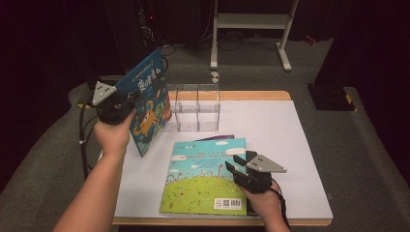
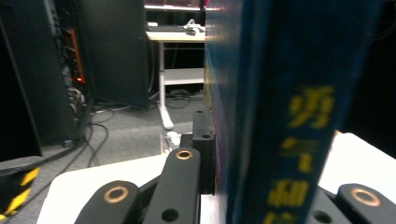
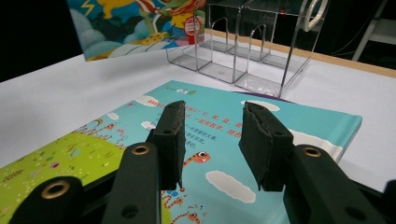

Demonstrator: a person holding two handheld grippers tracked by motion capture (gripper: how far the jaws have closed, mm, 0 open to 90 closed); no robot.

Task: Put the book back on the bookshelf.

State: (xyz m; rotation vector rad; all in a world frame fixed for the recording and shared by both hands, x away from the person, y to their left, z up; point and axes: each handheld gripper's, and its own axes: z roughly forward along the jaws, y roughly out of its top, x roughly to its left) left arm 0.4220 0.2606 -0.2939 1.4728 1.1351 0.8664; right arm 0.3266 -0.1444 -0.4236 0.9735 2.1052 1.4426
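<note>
High view: clear rack point(image 1: 196, 108) behind books point(image 1: 205, 176).

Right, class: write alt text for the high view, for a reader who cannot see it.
The left gripper holds a blue picture book upright beside a clear acrylic rack. The right gripper hovers open over a green book flat on the white table.

Clear organizer point(image 1: 196, 108) blocking my way fwd, flat book point(image 1: 205, 176) covering table point(image 1: 290, 145) centre, right side staying open.
</note>
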